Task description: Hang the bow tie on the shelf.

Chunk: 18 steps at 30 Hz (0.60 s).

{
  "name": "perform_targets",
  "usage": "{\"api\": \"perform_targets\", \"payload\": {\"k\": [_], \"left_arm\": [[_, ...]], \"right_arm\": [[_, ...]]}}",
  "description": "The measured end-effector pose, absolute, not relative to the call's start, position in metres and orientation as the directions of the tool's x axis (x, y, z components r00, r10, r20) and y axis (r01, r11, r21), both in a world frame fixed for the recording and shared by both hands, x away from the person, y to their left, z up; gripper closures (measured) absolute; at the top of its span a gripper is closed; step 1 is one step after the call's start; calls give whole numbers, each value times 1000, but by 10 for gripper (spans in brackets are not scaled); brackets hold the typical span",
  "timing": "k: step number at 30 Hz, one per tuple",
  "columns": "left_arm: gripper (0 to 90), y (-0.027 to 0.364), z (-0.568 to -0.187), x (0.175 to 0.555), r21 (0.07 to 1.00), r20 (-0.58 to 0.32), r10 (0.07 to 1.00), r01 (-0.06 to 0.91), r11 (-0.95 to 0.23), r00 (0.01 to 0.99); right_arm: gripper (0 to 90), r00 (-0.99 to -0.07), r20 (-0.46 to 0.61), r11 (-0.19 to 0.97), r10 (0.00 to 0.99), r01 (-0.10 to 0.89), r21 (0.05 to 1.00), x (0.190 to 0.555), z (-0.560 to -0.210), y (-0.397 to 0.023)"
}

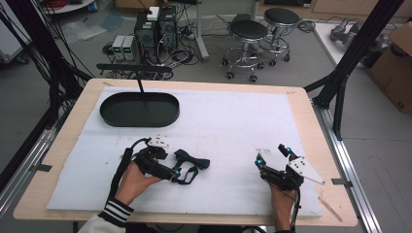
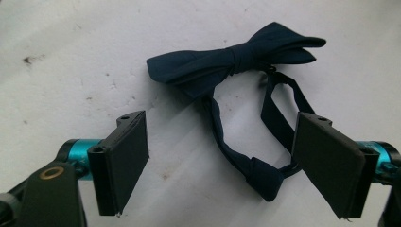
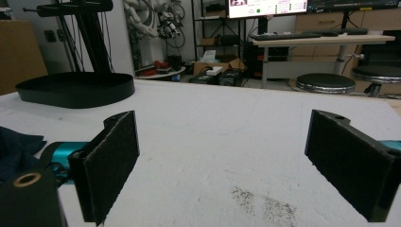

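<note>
Nearest the person, two hands enter from the lower edge of the high view, each holding a claw over the white mat (image 1: 233, 116) that covers the wooden surface (image 1: 303, 104). The left claw (image 1: 180, 172) has its jaws spread wide and empty. In the left gripper view the left claw's two black pads (image 2: 125, 161) stand well apart, with the dark navy bow tie (image 2: 236, 59) lying on the mat just ahead of them. The tie's strap (image 2: 246, 163) loops back between the jaws; whether it touches the right-hand pad cannot be told. In the high view the bow tie (image 1: 192, 161) lies just beyond the left claw's tips, on the side toward the other claw.

The right claw (image 1: 273, 156) is likewise spread wide and holds nothing, well apart from the bow tie; its jaws frame bare, lightly speckled mat.

Farther off, beyond the left claw, an oval black tray (image 1: 139, 109) rests on the mat's far left part. In the right gripper view the tray (image 3: 75, 89) appears ahead and to the left of that claw.
</note>
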<state>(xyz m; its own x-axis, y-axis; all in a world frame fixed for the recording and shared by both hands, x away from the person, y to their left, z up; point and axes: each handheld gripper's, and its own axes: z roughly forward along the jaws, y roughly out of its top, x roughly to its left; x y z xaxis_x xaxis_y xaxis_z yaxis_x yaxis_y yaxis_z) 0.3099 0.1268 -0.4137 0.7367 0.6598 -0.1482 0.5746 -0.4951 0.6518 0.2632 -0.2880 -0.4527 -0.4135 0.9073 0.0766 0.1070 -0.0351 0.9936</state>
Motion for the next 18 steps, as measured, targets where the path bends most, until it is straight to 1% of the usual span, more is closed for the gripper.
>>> {"api": "perform_targets", "payload": {"k": [6, 8, 10, 13, 18], "left_arm": [[242, 120, -418, 313, 640, -129, 679, 584, -500, 723], [272, 118, -419, 314, 634, -122, 681, 585, -506, 722], [271, 116, -420, 314, 629, -97, 693, 583, -514, 715], [280, 113, -420, 314, 627, -84, 690, 576, -524, 719], [366, 110, -421, 316, 609, -103, 681, 588, -533, 725]], "right_arm": [[97, -410, 76, -36, 909, 104, 994, 264, -453, -289], [97, -412, 76, -36, 908, 105, 994, 264, -453, -289], [97, -412, 77, -37, 908, 105, 994, 264, -453, -289], [98, -412, 79, -38, 908, 106, 994, 264, -453, -289], [97, -409, 87, -45, 908, 111, 993, 263, -453, -289]]}}
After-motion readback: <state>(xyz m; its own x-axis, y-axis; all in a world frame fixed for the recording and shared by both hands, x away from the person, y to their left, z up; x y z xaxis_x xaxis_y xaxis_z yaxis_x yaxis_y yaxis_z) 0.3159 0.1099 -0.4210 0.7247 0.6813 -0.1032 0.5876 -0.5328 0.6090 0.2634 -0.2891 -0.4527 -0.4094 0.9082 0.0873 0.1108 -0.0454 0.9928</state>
